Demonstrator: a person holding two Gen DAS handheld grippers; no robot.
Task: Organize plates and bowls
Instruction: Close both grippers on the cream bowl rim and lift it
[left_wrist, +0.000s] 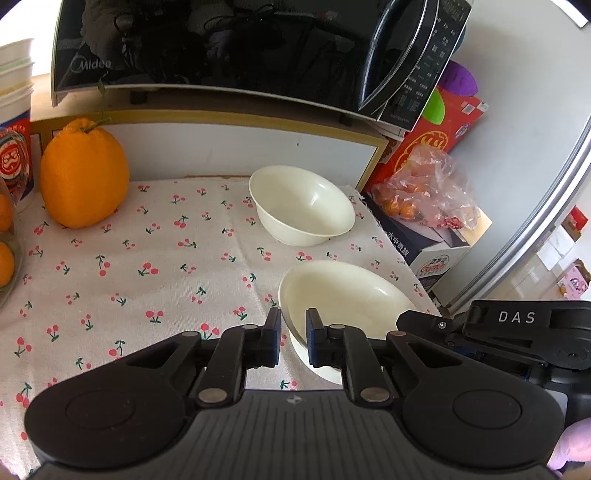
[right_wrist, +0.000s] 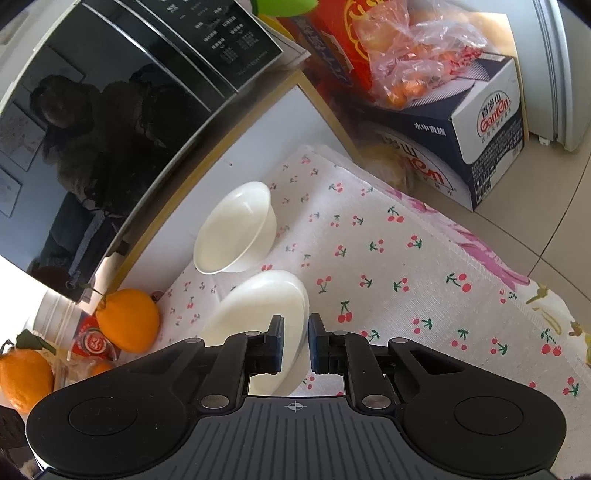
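Left wrist view puts your left tongs (left_wrist: 293, 334) low over the cherry-print cloth (left_wrist: 147, 258) that covers the bench, with the rim of the near bowl (left_wrist: 347, 295) standing in the narrow gap between the two pads. You cannot tell from here whether the pads press on the rim or just flank it. That bowl sits tilted at the right edge of the cloth. A second cream bowl (left_wrist: 301, 205) rests upright farther back, apart from the first, near the white panel under the microwave (left_wrist: 240, 44). A large orange (left_wrist: 83, 173) stands at the back left of the cloth. Your right tongs' body (left_wrist: 517, 332) shows at the right edge of this view, just beside the near bowl.

Your right wrist view shows the right tongs (right_wrist: 295, 343) straddling the opposite rim of the same near bowl (right_wrist: 262, 306), fingers close together with the rim between them; again, contact is unclear. The far bowl (right_wrist: 236, 229) lies just beyond it. A plastic bag of fruit (right_wrist: 417, 55) rests on a blue carton (right_wrist: 480, 140) past the cloth's edge.
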